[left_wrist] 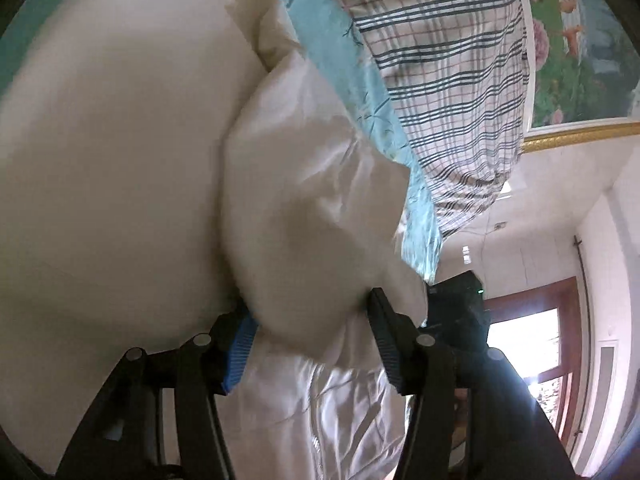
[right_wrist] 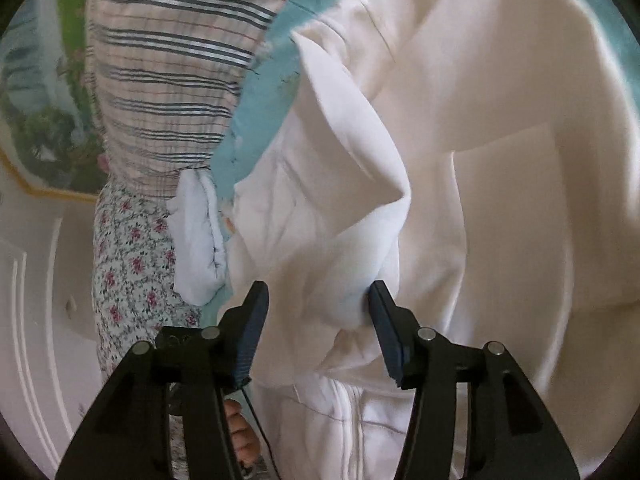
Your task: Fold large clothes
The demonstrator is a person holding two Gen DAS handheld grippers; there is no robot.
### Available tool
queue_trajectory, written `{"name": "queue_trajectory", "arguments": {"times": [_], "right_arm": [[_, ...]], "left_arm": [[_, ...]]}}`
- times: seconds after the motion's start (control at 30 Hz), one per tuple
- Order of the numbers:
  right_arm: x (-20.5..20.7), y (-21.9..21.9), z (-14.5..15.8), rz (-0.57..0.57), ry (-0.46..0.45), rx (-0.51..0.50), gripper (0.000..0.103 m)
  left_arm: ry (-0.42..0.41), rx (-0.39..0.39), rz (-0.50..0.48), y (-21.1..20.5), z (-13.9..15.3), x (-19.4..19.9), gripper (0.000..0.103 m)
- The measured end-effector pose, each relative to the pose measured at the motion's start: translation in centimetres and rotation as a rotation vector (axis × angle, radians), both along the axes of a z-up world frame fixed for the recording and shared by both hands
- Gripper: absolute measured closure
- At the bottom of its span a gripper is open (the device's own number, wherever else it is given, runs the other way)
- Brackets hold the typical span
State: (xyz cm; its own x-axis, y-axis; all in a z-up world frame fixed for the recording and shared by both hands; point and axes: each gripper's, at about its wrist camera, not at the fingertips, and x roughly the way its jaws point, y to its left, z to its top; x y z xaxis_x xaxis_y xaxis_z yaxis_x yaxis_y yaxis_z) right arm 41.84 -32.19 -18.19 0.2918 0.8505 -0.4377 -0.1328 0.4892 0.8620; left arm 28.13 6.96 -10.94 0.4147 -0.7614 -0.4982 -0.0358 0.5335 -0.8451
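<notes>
A soft cream garment [left_wrist: 120, 160] bunches between the parted jaws of the left claw [left_wrist: 312, 312] and right claw [right_wrist: 316, 300]; neither visibly clamps it, over smooth blue sheet [left_wrist: 344, 64].

Left gripper [left_wrist: 310, 312]: jaws apart, gap packed w/ a bunched fold of the white garment [left_wrist: 120, 160], no free room between the pads. Ahead blocked by the plaid pillow [left_wrist: 448, 80] on the teal sheet [left_wrist: 348, 68]; open room only to the right, twd the window [left_wrist: 528, 344]. Right gripper [right_wrist: 318, 308]: same white cloth fills the gap; floral fabric [right_wrist: 128, 256] crowds its left side.
</notes>
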Motion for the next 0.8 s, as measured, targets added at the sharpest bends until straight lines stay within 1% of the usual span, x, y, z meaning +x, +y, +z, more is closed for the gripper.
{"name": "queue_trajectory", "arguments": {"times": [0.03, 0.07, 0.1, 0.13, 0.17, 0.2, 0.27, 0.3, 0.33, 0.37, 0.4, 0.43, 0.47, 0.5, 0.53, 0.57, 0.6, 0.67, 0.73, 0.8], "right_arm": [[0.3, 0.2, -0.3, -0.007, 0.005, -0.007, 0.056], [0.6, 0.6, -0.2, -0.004, -0.012, -0.009, 0.066], [0.8, 1.0, 0.0, 0.000, -0.034, -0.019, 0.089], [1.0, 1.3, 0.5, 0.003, -0.057, -0.015, 0.096], [1.1, 1.4, 1.1, 0.003, -0.091, 0.001, 0.096], [1.1, 1.3, 2.1, -0.002, -0.148, 0.026, 0.097], [0.2, 0.6, 5.2, -0.016, -0.340, 0.094, 0.097], [-0.6, 0.0, 6.7, -0.023, -0.448, 0.145, 0.097], [-1.3, -0.5, 7.8, -0.014, -0.549, 0.187, 0.097], [-1.7, -0.7, 8.3, -0.006, -0.598, 0.179, 0.097], [-2.0, -0.7, 8.4, -0.004, -0.630, 0.108, 0.097], [-2.0, -0.5, 8.2, 0.004, -0.631, 0.032, 0.095], [-1.7, -0.1, 7.3, 0.030, -0.601, -0.058, 0.095], [-1.3, 0.0, 6.2, 0.051, -0.547, -0.120, 0.091], [-1.1, -0.2, 5.1, 0.060, -0.492, -0.155, 0.086], [-1.0, -0.6, 3.8, 0.064, -0.434, -0.175, 0.086], [-1.2, -1.1, 3.0, 0.060, -0.401, -0.184, 0.086], [-2.1, -2.3, 2.1, 0.043, -0.372, -0.184, 0.082], [-3.4, -3.4, 1.9, 0.031, -0.363, -0.170, 0.081], [-4.9, -4.0, 1.9, 0.031, -0.372, -0.143, 0.081]], "left_arm": [[-0.009, 0.011, 0.004, -0.2, 0.1, 0.3, 0.061], [-0.027, 0.022, 0.007, -0.5, 0.3, 0.7, 0.086], [-0.051, 0.034, 0.004, -0.7, 0.8, 1.1, 0.095], [-0.081, 0.059, 0.011, -0.7, 1.5, 1.3, 0.093], [-0.129, 0.088, 0.024, -0.7, 2.7, 1.4, 0.094], [-0.166, 0.101, 0.035, -0.7, 3.4, 1.3, 0.094], [-0.282, 0.115, 0.045, -0.6, 6.0, 0.8, 0.094], [-0.345, 0.129, 0.046, -0.6, 7.3, 0.4, 0.094], [-0.375, 0.147, 0.045, -0.7, 7.8, 0.1, 0.094], [-0.399, 0.170, 0.039, -0.8, 8.1, -0.3, 0.094], [-0.415, 0.199, 0.025, -1.1, 8.1, -0.6, 0.094], [-0.421, 0.240, 0.002, -1.6, 7.6, -1.0, 0.094], [-0.412, 0.287, -0.030, -2.2, 6.7, -1.3, 0.094], [-0.400, 0.322, -0.051, -2.6, 6.1, -1.6, 0.094], [-0.375, 0.373, -0.082, -3.2, 5.0, -1.8, 0.093], [-0.353, 0.398, -0.103, -3.5, 4.2, -2.1, 0.093], [-0.325, 0.414, -0.122, -3.7, 3.4, -2.4, 0.093], [-0.294, 0.416, -0.133, -3.5, 2.8, -3.2, 0.091], [-0.295, 0.406, -0.126, -3.2, 3.4, -4.1, 0.088], [-0.328, 0.399, -0.125, -3.2, 5.1, -5.1, 0.077]]}}
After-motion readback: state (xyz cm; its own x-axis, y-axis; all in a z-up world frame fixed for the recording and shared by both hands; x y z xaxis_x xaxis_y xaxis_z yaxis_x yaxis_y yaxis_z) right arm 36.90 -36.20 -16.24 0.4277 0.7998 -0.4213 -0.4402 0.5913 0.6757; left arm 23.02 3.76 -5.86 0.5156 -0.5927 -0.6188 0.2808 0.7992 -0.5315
